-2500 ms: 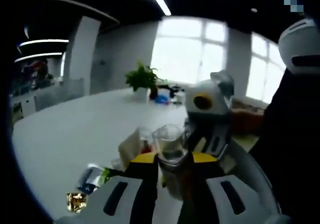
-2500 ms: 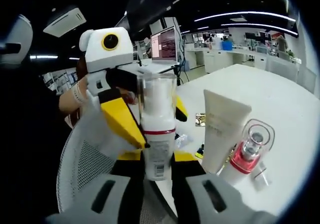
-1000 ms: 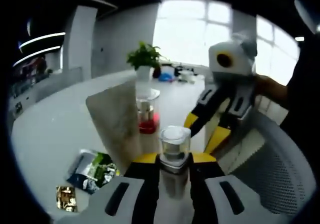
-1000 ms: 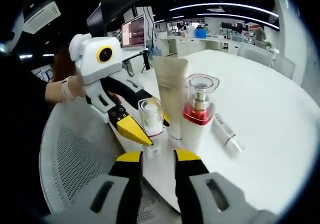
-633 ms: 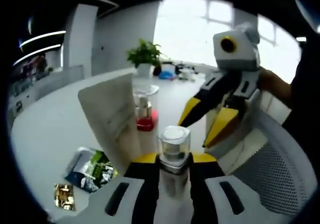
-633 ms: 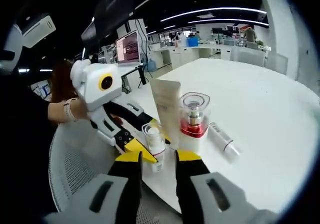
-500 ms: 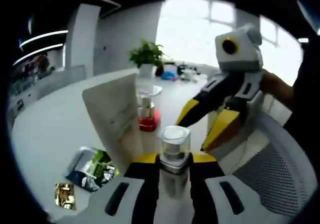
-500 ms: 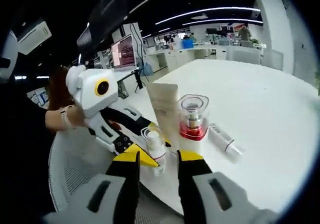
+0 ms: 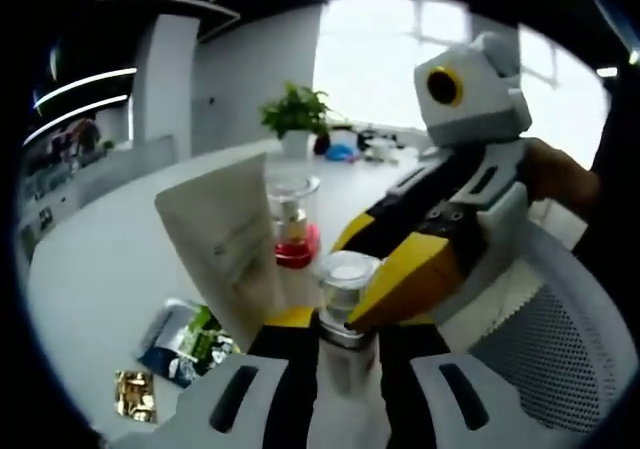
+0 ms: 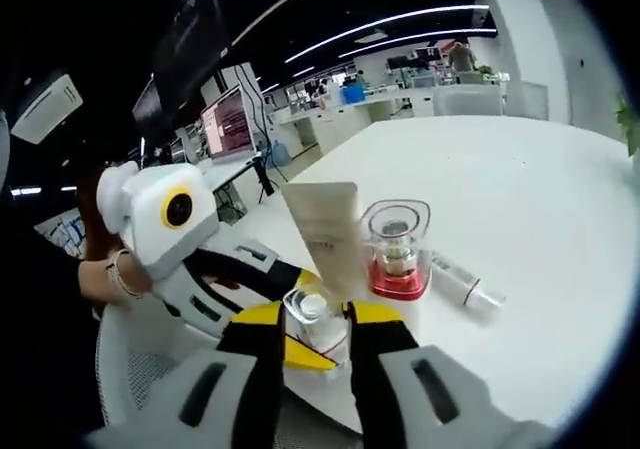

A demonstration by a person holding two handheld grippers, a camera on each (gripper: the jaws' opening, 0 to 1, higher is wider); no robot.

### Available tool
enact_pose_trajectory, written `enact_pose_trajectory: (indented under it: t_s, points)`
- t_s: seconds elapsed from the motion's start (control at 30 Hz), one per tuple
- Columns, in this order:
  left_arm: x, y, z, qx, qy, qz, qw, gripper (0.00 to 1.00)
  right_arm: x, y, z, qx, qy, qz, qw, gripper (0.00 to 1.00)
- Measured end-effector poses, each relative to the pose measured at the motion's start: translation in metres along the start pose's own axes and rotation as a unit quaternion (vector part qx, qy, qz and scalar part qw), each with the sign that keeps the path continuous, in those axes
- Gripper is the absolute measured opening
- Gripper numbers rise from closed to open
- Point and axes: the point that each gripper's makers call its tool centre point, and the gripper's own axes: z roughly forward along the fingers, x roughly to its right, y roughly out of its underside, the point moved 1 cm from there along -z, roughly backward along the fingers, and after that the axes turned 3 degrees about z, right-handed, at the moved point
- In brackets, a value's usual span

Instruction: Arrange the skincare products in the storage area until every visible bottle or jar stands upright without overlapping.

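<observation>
The left gripper [image 9: 345, 331] is clamped on the clear-capped bottle [image 9: 346, 287], standing it at the table [image 10: 560, 229] edge; the right gripper [image 10: 318, 321] straddles it, jaws apart. Just beyond stand the cream tube [image 10: 325, 231] and red-based bottle [image 10: 396, 249]. Next, I judge: release steadily.

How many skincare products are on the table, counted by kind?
Clear-capped bottles, upright: 2 (one with red collar, one small held in the left tongs)
Cream tube, upright: 1
White tube, lying down: 1
Sachets: 2
Total: 6
</observation>
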Motion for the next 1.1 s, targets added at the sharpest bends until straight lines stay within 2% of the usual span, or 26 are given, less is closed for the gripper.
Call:
enact_pose_trajectory:
  t_s: [0.2, 0.27, 0.33, 0.4, 0.5, 0.7, 0.83, 0.97, 1.1]
  points:
    - [-0.002, 0.002, 0.000, -0.007, -0.011, 0.010, 0.9999, 0.19, 0.001, 0.001, 0.002, -0.008, 0.012, -0.013, 0.9998, 0.22]
    - [-0.001, 0.004, 0.000, -0.013, -0.008, 0.017, 0.9997, 0.19, 0.002, 0.003, 0.001, -0.015, 0.015, -0.037, 0.9991, 0.21]
    - [0.002, 0.007, 0.000, -0.022, 0.004, 0.015, 0.9996, 0.19, 0.000, 0.006, 0.001, -0.022, 0.013, -0.039, 0.9989, 0.20]
    - [0.002, 0.007, -0.001, -0.022, 0.005, 0.032, 0.9992, 0.19, 0.001, 0.007, 0.001, -0.015, 0.008, -0.044, 0.9989, 0.20]
    - [0.003, 0.008, -0.001, -0.026, 0.007, 0.038, 0.9989, 0.20, 0.000, 0.008, 0.002, -0.017, 0.000, -0.052, 0.9985, 0.19]
    - [0.003, 0.016, -0.004, -0.047, 0.021, 0.053, 0.9972, 0.22, -0.002, 0.016, 0.007, -0.030, -0.010, -0.074, 0.9968, 0.19]
    - [-0.007, 0.029, -0.008, -0.081, 0.009, 0.046, 0.9956, 0.32, 0.000, 0.017, 0.007, -0.028, -0.013, -0.083, 0.9961, 0.19]
    - [-0.006, 0.031, -0.008, -0.085, 0.014, 0.045, 0.9953, 0.29, -0.003, 0.019, 0.010, -0.031, -0.017, -0.103, 0.9940, 0.19]
    - [-0.007, 0.045, -0.010, -0.121, 0.016, 0.057, 0.9909, 0.29, -0.006, 0.020, 0.015, -0.034, -0.022, -0.122, 0.9917, 0.19]
